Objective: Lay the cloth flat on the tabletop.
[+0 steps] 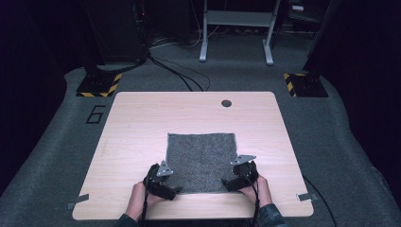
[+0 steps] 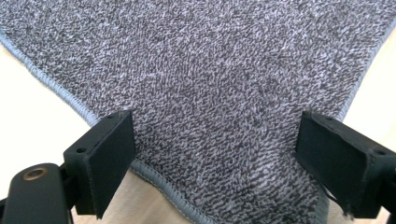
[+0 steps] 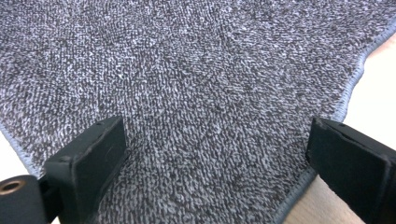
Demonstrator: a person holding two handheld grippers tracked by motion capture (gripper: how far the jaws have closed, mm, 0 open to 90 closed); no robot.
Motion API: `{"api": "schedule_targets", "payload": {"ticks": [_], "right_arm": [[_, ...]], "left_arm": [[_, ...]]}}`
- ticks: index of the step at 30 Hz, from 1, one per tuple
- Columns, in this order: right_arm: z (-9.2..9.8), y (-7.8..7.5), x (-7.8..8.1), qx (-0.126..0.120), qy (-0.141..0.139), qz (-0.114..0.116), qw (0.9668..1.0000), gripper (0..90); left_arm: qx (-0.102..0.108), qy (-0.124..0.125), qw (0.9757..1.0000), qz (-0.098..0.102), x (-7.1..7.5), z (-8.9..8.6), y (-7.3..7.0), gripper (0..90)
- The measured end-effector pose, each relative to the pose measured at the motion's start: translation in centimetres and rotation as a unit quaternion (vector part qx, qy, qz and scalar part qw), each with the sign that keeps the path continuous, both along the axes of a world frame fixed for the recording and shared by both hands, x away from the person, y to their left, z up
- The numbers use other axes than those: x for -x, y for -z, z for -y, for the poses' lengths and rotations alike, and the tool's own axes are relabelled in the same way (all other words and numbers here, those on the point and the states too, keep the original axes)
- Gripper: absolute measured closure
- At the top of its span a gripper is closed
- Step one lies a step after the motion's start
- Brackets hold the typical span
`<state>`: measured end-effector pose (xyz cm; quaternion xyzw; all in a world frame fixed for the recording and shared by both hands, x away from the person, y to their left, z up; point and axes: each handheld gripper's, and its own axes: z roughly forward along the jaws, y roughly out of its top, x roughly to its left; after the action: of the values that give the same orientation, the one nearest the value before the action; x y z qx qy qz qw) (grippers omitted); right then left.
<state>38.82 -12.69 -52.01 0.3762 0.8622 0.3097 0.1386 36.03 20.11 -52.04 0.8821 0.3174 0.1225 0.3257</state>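
While the grey towel lay flat and roughly square on the near half of the wooden table, its near edge ran crosswise, parallel to the person's side, and its two near corners were the points on which the coming move appeared to turn. At the near left corner sat the left gripper, and at the near right corner the right gripper; each was about equally close to its own corner, so neither hand had the advantage. Seen in the left gripper view, the hemmed corner of the towel pointed back toward the camera and lay between the two black jaws, which stood wide apart and pressed on nothing. Seen in the right gripper view, the towel likewise filled the gap between widely parted jaws, its stitched edge passing just inside the right-hand jaw. Both grippers were therefore open and empty, straddling cloth not yet pinched. Judged from this, the next step was a paired closing on the corners.
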Motion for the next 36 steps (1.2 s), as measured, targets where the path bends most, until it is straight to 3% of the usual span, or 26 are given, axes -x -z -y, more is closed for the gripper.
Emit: {"api": "schedule_targets", "payload": {"ticks": [5,17,24,29,36], "right_arm": [[0.3,0.0,0.3,0.000,0.002,0.001,1.0000,5.2],[0.9,0.0,0.7,0.000,0.009,-0.003,1.0000,5.4],[0.8,-0.7,1.0,-0.025,0.020,0.006,0.9995,5.1],[0.1,-1.6,1.3,-0.035,0.012,0.012,0.9992,5.5],[-1.9,-2.2,2.0,-0.043,-0.005,0.016,0.9989,5.7]], "left_arm": [[0.005,0.003,1.0000,0.006,0.2,0.4,0.2,9.5],[0.011,0.007,0.9999,-0.003,0.0,0.7,0.1,8.7],[0.043,-0.018,0.9989,-0.003,-0.1,-0.9,-0.8,5.1],[0.069,-0.049,0.9964,-0.002,-1.0,-2.2,-1.7,4.1],[0.078,-0.076,0.9940,0.005,-2.7,-3.3,-2.6,2.9]]}}
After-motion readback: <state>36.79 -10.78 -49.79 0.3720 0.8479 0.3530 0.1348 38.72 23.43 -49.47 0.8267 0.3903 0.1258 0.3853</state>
